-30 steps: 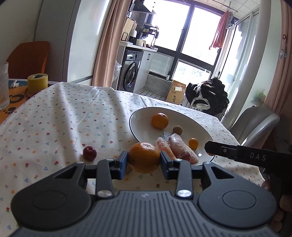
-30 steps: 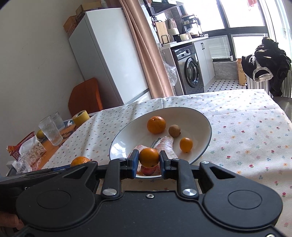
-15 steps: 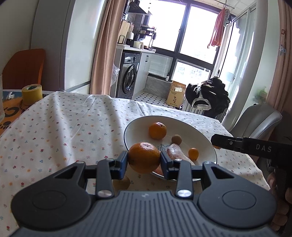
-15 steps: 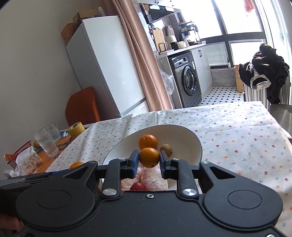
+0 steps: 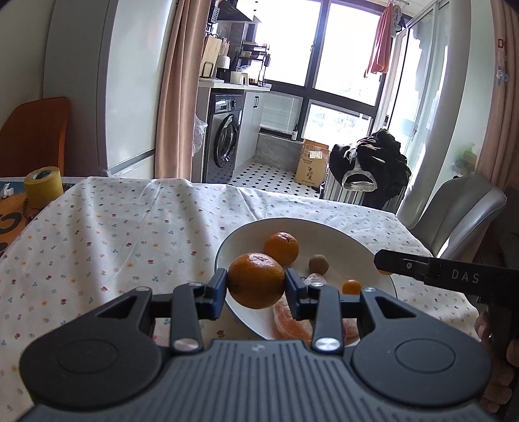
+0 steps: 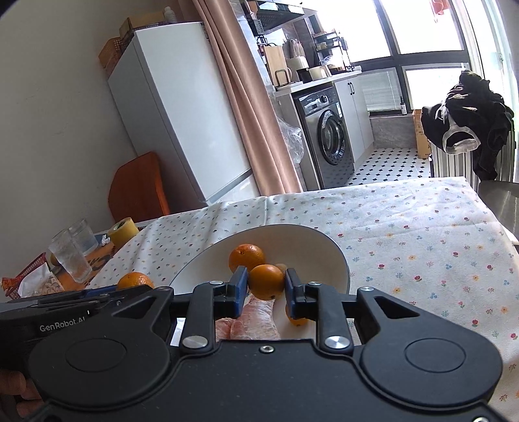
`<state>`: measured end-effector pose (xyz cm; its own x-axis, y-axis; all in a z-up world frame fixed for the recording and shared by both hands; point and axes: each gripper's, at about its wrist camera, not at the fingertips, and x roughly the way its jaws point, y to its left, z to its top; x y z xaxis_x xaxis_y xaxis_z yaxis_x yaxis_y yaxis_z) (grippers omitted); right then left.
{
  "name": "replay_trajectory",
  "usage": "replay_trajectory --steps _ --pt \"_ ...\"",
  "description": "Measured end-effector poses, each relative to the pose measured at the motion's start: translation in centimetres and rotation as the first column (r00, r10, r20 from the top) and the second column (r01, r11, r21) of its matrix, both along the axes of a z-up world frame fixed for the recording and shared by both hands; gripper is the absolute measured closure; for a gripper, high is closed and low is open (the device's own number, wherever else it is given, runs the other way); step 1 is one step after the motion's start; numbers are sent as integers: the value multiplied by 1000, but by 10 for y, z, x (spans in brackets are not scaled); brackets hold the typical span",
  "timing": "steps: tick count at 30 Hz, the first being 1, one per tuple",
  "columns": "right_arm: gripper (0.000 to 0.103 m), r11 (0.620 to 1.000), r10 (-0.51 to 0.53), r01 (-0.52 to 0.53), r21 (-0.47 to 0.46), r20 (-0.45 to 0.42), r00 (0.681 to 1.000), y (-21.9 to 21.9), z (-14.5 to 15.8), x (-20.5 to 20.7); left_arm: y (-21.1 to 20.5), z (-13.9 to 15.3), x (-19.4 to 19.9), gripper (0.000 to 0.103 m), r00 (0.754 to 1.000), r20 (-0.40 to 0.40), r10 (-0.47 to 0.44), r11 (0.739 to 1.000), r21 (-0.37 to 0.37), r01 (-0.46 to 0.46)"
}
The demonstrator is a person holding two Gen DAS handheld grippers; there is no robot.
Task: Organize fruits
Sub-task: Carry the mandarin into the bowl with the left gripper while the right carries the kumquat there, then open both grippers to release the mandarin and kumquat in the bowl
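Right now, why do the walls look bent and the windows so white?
Left wrist view: fisheye lens bows the fridge edge; the window is blown out by daylight. Right wrist view: same curving on the fridge, corners vignetted black, window overexposed.

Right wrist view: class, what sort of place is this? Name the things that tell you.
Most likely a home dining corner open to a kitchen or laundry area: a table under a flowered tablecloth, a white fridge, and a washing machine under a counter.

Black gripper bodies, blue-padded fingers, silver screws
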<state>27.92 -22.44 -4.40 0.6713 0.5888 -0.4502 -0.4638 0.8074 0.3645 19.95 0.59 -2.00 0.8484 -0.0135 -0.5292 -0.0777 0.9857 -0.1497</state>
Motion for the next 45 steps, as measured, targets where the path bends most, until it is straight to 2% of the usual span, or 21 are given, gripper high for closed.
replay_trajectory --steps 6,13,18,19,23,29,32,37,41,45 --pt "71 999 -17 18 41 -22 1000 -11 -8 3 -3 -4 15 67 1000 -23 -14 1000 19 15" --pt "58 997 -45 48 61 -54 998 -20 -16 10 -8 -7 32 66 999 -42 -33 999 31 34" --pt "53 996 -44 48 76 -56 997 -25 -17 10 -10 -10 40 66 998 -64 -19 999 34 22" --pt "53 996 -42 46 75 -55 998 -24 -16 10 -9 -10 40 62 998 -63 -15 999 29 17" --pt "53 997 -34 37 69 -47 998 -22 -15 8 -6 -6 36 59 999 -43 6 1000 26 -4" --pt "52 997 -16 18 69 -37 999 -19 -13 3 0 3 19 48 999 -28 29 999 40 -28" --pt "50 997 -3 4 71 -8 1000 -18 -9 0 6 6 8 41 998 -23 52 998 35 -51" --pt "48 998 2 -1 59 -16 1000 -14 -5 -5 14 9 -10 25 995 -28 96 995 35 -95" --pt "40 998 18 -18 55 14 1000 -11 6 -16 16 12 -22 21 994 -28 107 993 43 -105" --pt "38 998 31 -32 45 19 999 -7 10 -25 19 15 -36 18 993 -17 118 992 45 -117"
